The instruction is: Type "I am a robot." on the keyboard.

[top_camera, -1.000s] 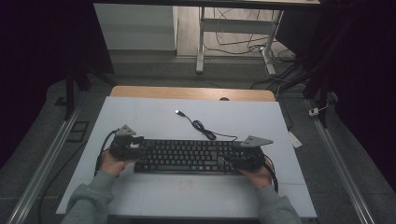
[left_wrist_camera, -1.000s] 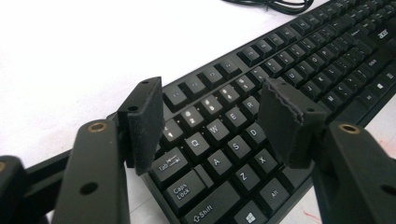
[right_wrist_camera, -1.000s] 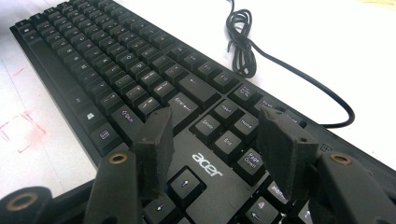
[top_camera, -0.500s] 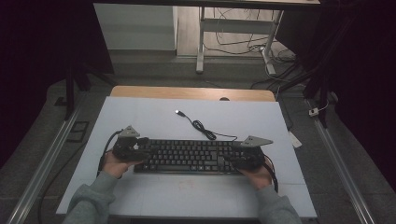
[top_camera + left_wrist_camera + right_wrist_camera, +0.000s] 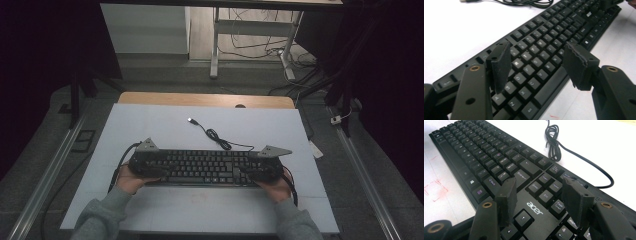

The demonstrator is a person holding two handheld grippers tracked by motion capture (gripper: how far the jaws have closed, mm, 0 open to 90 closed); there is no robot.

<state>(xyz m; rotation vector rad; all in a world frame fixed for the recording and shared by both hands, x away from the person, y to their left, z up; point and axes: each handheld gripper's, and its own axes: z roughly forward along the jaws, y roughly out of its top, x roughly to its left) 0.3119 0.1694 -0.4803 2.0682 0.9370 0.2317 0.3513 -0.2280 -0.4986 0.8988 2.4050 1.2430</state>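
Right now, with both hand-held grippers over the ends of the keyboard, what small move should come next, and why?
Probably lower the left hand-held gripper a little. Its jaws stand open above the letter keys of the keyboard and grip nothing, much as the right hand-held gripper hangs open over the arrow keys. Both would need to come down before the keyboard could be pressed or moved.

The keyboard (image 5: pixel 499 162) is showing "acer" above its arrow keys, with "Enter", "Shift", "Home", seemingly "Page Down".

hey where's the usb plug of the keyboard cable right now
In the high view the USB plug lies on the white table, beyond the keyboard and left of centre, at the cable's free end.
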